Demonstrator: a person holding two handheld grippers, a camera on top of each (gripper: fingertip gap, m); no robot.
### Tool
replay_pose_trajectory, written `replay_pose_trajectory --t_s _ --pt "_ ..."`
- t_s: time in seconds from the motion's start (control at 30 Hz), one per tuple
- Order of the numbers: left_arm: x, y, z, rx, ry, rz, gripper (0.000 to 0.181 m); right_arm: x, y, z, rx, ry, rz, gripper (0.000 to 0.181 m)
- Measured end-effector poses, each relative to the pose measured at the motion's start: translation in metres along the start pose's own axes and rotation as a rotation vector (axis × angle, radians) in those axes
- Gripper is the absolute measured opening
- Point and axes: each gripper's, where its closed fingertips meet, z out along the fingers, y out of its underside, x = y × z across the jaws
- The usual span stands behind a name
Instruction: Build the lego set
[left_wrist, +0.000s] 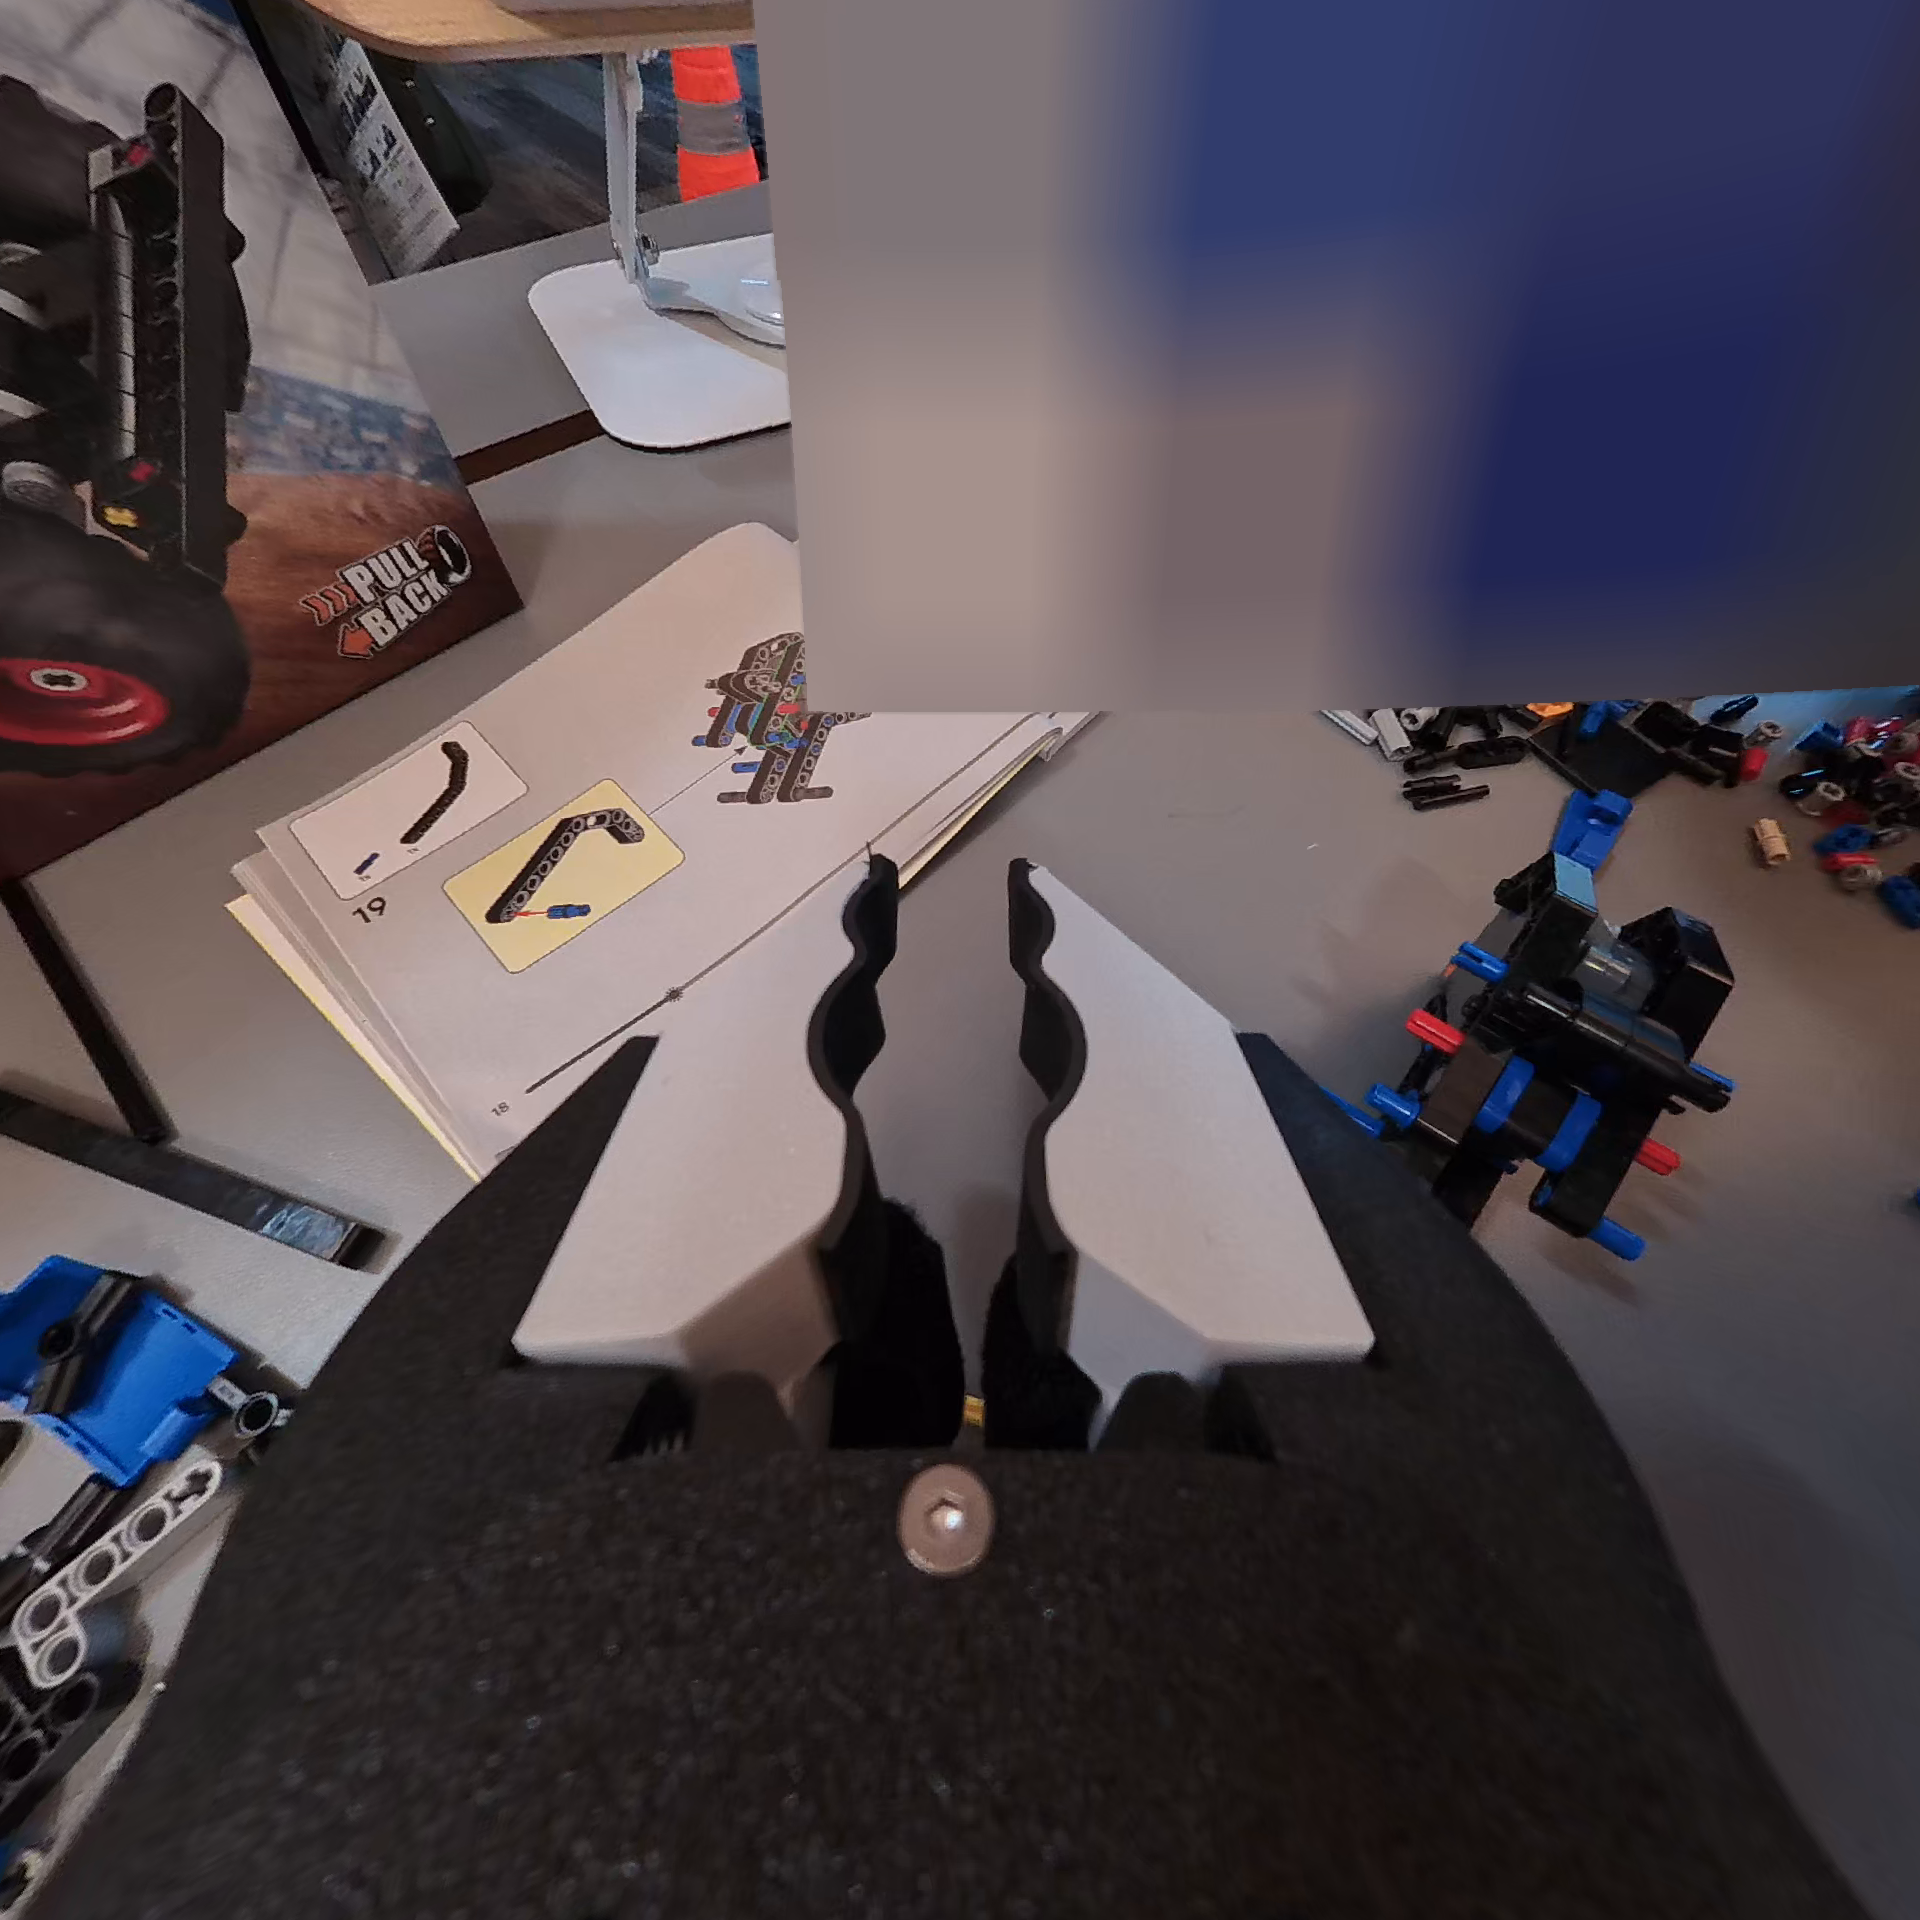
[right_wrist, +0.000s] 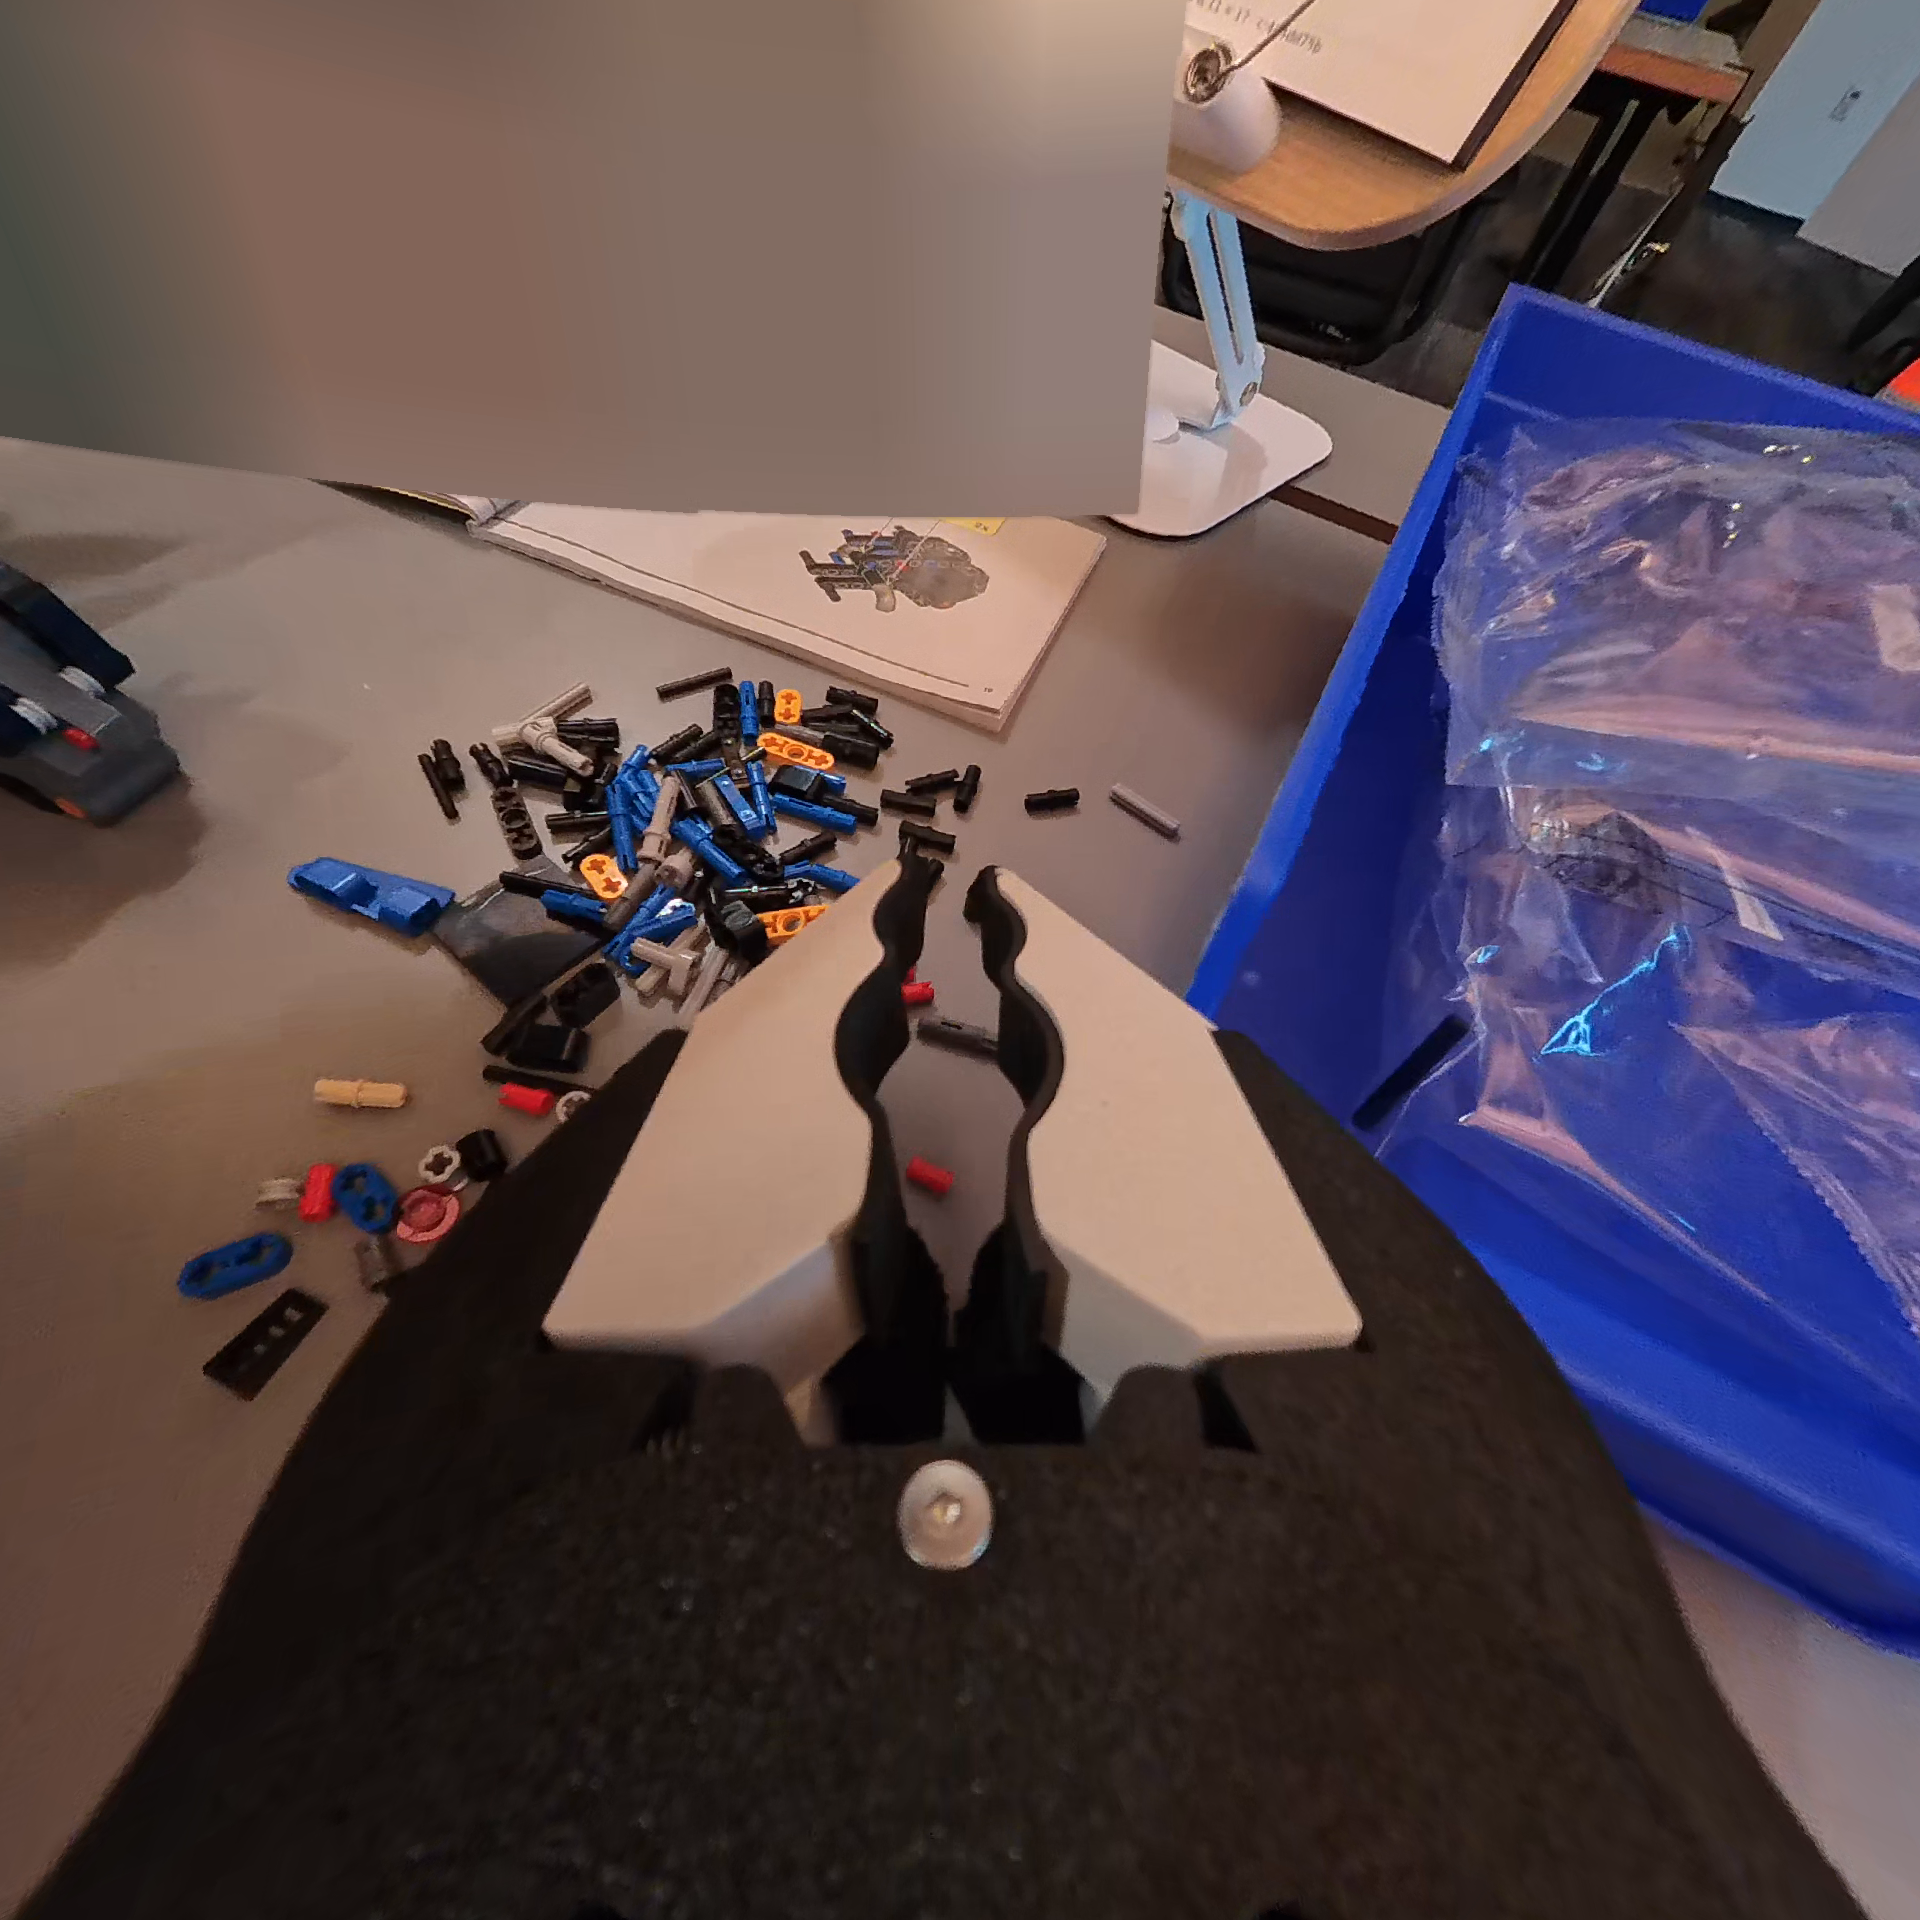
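On the grey table (left_wrist: 1195, 831), to the right of the left gripper (left_wrist: 943, 873), stands the part-built black and blue lego model (left_wrist: 1558, 1060), with red and blue pins sticking out. The left gripper's jaws are parted and empty, above the edge of the open instruction booklet (left_wrist: 582, 831). The set's box (left_wrist: 208, 416) stands at far left. In the right wrist view, the right gripper (right_wrist: 948, 878) is narrowly parted, holding nothing, just over a heap of loose pins and connectors (right_wrist: 686, 821). A blue bin (right_wrist: 1455, 1195) of clear plastic bags (right_wrist: 1683, 779) sits beside it.
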Motion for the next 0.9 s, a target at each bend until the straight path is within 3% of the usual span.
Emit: replay_pose_trajectory --t_s 0.9 --pt "0.0083 0.0015 0.0002 -0.009 0.027 0.009 0.019 -0.0056 0.0087 0.0036 -0.047 0.005 -0.058 0.009"
